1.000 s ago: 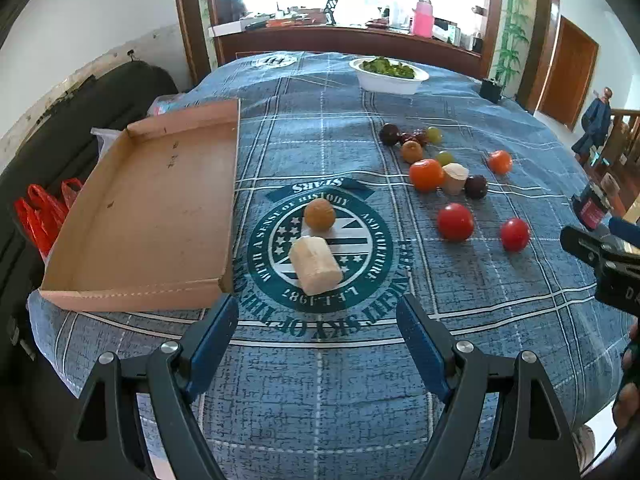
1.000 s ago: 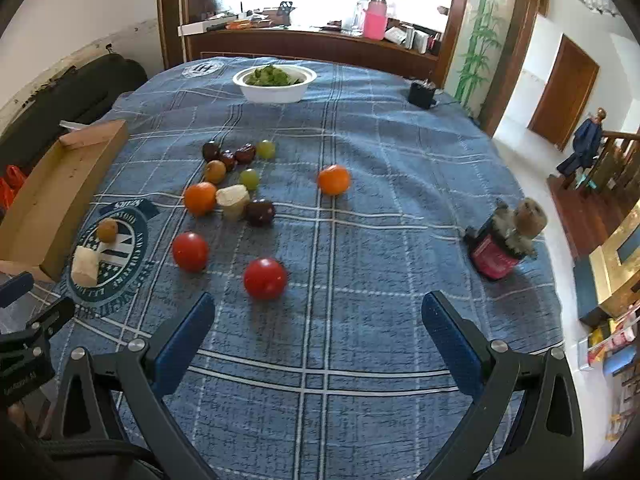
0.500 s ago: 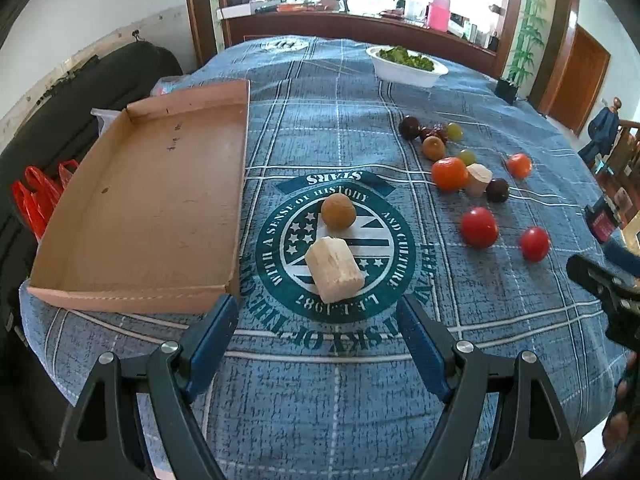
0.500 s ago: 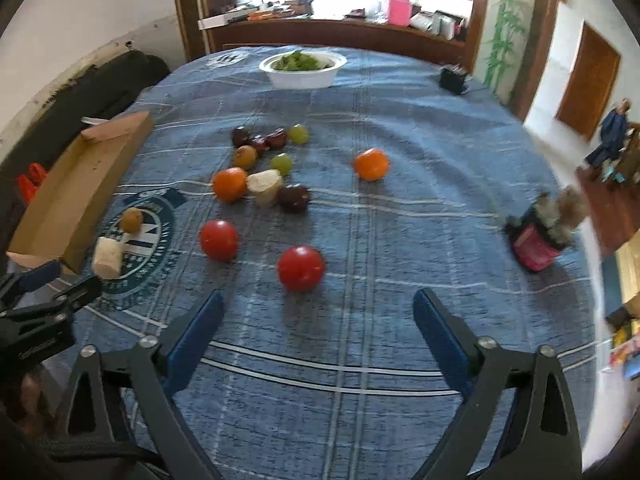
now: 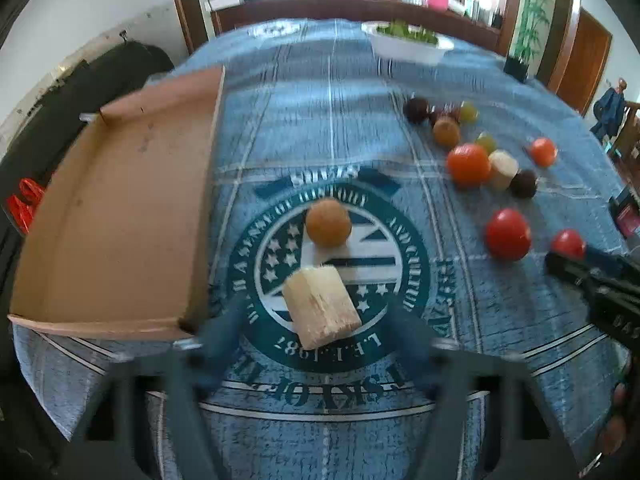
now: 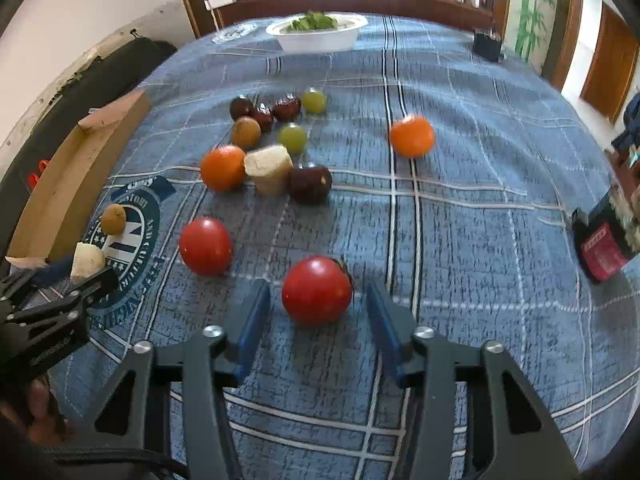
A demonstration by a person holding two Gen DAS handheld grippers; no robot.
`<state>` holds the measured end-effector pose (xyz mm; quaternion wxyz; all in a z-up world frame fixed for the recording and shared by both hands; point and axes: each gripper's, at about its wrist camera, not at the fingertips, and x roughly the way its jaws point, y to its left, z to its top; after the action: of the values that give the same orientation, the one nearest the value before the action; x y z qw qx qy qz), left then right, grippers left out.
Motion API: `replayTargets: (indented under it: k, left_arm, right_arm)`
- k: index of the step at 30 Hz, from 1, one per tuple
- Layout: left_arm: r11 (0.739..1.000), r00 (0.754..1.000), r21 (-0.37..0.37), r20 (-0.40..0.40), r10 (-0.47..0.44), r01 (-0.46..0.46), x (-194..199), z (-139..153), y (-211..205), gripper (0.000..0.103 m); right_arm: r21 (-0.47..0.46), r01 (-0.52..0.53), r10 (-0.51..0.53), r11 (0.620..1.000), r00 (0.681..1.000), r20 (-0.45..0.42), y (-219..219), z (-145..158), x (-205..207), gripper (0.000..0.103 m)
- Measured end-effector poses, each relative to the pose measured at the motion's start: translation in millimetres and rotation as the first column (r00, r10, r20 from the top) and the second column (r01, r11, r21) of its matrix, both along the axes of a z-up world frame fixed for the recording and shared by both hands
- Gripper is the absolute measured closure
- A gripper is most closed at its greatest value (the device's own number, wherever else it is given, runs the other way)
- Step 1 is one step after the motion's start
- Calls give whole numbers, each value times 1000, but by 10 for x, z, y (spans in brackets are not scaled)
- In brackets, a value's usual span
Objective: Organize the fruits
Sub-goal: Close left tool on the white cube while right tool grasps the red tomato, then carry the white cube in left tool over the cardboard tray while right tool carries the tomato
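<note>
A: Which step is in hand?

B: The opening grabs, as a judgement. The right tongs (image 6: 318, 322) stand wide apart, one blue finger on each side of a round red tomato (image 6: 317, 290) with a gap showing both sides, so nothing is held. The left tongs (image 5: 320, 330) are blurred but also wide apart, their fingers flanking a pale cream cut block of fruit (image 5: 322, 306) on the bench's near-left part; no contact can be made out.

A: Where does the rest of the fruit lie?

B: A small brown round fruit (image 5: 329, 222) sits just beyond the block. A second red tomato (image 6: 205, 246) lies near the first, and a cluster of oranges, green grapes and dark fruits sits toward the bench's middle. The shallow brown cardboard tray (image 5: 120, 200) along the left edge has nothing in it.

A: What does the next move call for?

B: Probably both tongs closing gently, since a tomato can roll or bruise, then a carry toward the tray, if that is the target.

A: Any writing?

B: The blue plaid cloth (image 6: 460, 220) carries a round teal emblem (image 5: 404, 264) reading "STARS" on a banner and "L.E.F.L.1987" upside down; the ring text is too blurred to read whole.
</note>
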<state>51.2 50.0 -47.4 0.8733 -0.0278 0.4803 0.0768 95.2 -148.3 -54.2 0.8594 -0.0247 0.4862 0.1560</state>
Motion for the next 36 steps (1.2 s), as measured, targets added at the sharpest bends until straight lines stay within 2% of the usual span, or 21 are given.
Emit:
replayTargets:
  k: [1, 2, 3, 7, 14, 24, 36]
  left_arm:
    - [1000, 1000, -10, 8, -1, 1, -3, 2, 10, 57]
    - [1000, 1000, -19, 11, -11, 11, -4, 5, 6, 67]
    - [1000, 1000, -9, 13, -15, 16, -5, 12, -9, 69]
    - [999, 999, -33, 22, -36, 37, -72, 72, -46, 69]
    - [995, 998, -86, 45, -40, 44, -225, 263, 30, 69]
    - [1000, 993, -28, 115, 15, -12, -401, 523, 203, 69]
    - [994, 983, 16, 155, 101, -105, -513, 645, 479, 69]
  right_arm:
    - [7, 0, 0, 1000, 1000, 3, -9, 2, -12, 68]
    - [20, 1, -1, 1000, 1000, -2, -35, 11, -20, 68]
    - [38, 1, -1, 999, 1000, -8, -60, 15, -34, 68]
    - [99, -10, 11, 995, 1000, -15, -106, 78, -137, 68]
    - [145, -67, 65, 987, 998, 17, 48, 278, -336, 68]
    - [197, -178, 172, 964, 984, 46, 422, 453, -478, 68]
    - [227, -282, 276, 932, 959, 57, 842, 566, -589, 68]
